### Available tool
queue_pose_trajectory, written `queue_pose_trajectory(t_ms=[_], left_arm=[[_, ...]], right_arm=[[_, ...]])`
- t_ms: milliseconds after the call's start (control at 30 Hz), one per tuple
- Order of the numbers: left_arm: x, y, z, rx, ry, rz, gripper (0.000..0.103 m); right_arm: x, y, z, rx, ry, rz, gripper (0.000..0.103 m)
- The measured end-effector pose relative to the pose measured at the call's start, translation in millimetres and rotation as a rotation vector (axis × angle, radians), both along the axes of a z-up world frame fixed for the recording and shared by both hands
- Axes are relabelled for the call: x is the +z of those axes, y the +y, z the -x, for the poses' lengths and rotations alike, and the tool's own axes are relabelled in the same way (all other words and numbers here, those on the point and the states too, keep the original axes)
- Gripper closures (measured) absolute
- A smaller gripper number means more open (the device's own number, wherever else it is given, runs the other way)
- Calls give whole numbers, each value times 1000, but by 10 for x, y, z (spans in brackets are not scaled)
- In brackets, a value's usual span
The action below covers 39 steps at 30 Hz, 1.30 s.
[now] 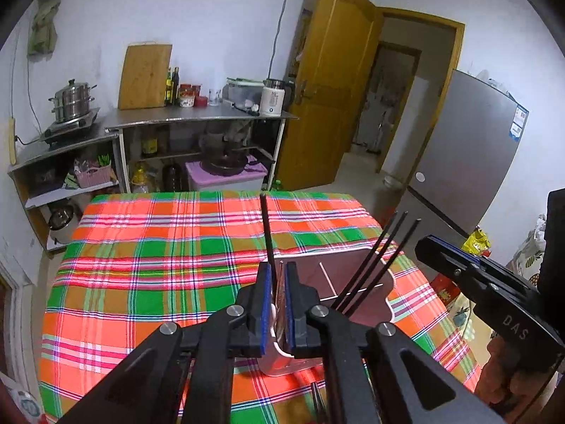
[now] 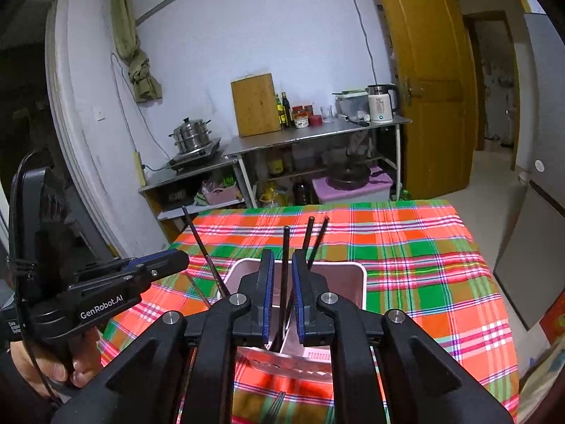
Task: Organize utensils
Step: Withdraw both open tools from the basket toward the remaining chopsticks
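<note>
1. The left gripper (image 1: 278, 304) has its jaws narrow, with one black chopstick (image 1: 267, 233) standing between the pads and rising toward 12 o'clock. Whether the pads press it or have just let go, I cannot tell.
2. The right gripper (image 2: 282, 296) is a little wider. A second chopstick (image 2: 284, 265) stands in the gap, and light shows on both sides of it, so it looks released.
3. The holder (image 2: 348, 275), a pale rectangular bin on the plaid cloth (image 2: 406, 247), sits directly under both grippers. Three chopsticks (image 1: 374, 261) already lean in it toward 1 o'clock in the left view.
4. Both held sticks run near upright, lower ends down in the bin. Neither hand is nearer; each is over its own end of the bin.
5. A fork (image 2: 275, 406) lies on the cloth at 6 o'clock, likely next.
</note>
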State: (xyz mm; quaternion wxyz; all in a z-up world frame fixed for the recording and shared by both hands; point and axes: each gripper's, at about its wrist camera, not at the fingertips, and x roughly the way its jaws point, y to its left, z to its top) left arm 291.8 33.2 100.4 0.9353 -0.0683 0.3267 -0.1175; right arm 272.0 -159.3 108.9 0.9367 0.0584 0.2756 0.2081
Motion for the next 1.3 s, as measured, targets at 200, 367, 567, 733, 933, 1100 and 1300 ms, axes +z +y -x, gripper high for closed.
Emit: queue_pose_trajectory(t_ms=[200,367,567,733,933,1100,1300], left_arm=[[163,-19,237,-6,-48,-7,96],[230,-45,529,-3,-84,-20,96],[183,-82,876,1,-99,-32,96],[59,-121,1150,-9,-93,-33,96],[-190,-177,1426,-32,-60,-34,96],[-449,-177,1600,-46,-10,-27,96],[-683,-188,1689,-60,43,-22,96]], right_arm=[[100,-40,187,-1,-28,-12,92],[91,-100,432,-4,-45,-15,92],[17,-157,707,-4,-40,-22,92],[-85,-195,918,-5,-27,-22,92],[-266,-270,1182,-15,3,-27,92],[-428,-317,1331,-12,47,-33,92],[-667,-333,1471,-9,99,-18,91]])
